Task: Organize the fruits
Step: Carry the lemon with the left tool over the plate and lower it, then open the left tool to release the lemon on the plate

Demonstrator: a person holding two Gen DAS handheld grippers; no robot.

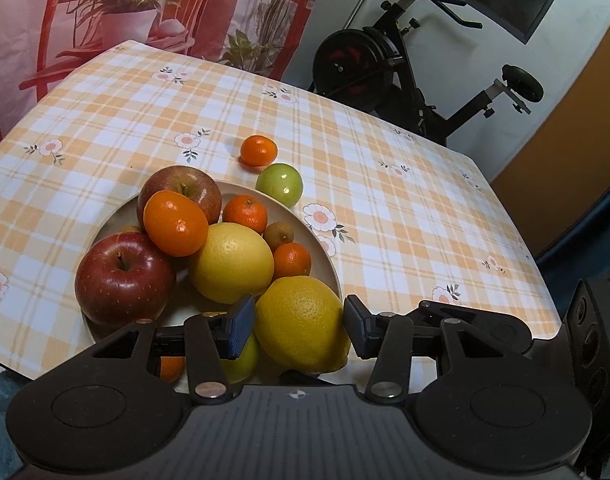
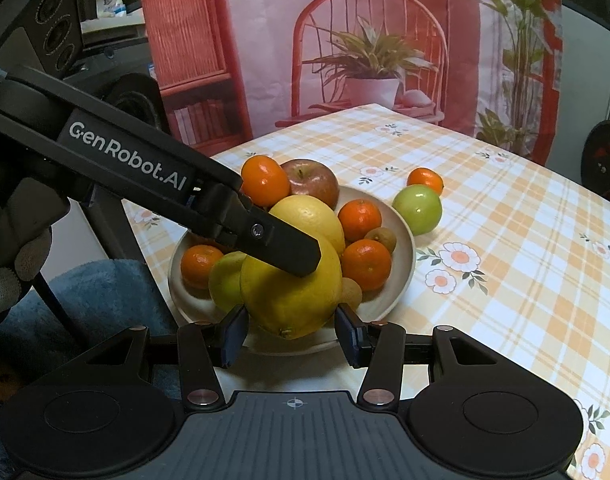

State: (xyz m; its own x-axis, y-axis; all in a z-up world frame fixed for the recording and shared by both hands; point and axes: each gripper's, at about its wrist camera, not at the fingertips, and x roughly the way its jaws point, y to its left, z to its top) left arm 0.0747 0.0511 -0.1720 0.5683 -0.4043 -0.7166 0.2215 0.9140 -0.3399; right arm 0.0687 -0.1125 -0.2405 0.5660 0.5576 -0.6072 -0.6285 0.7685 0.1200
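Observation:
A large yellow citrus (image 1: pixel 301 320) hangs over the near rim of the beige plate (image 1: pixel 329 258). My left gripper (image 1: pixel 298 328) is shut on it, a blue pad pressing each side. In the right wrist view the same citrus (image 2: pixel 281 300) sits between the pads of my right gripper (image 2: pixel 292 334), which also touch it. One of the left gripper's fingers (image 2: pixel 289 248) lies across its top. The plate holds two red apples (image 1: pixel 123 278), several tangerines (image 1: pixel 175 224), another yellow citrus (image 1: pixel 233 262) and a kiwi (image 1: pixel 279 234).
A green apple (image 1: pixel 280 184) and a tangerine (image 1: pixel 259 151) lie on the checked tablecloth (image 1: pixel 385 200) just beyond the plate. An exercise bike (image 1: pixel 385 60) stands past the table's far corner. A printed backdrop (image 2: pixel 365 60) hangs behind. A gloved hand (image 2: pixel 9 276) shows at left.

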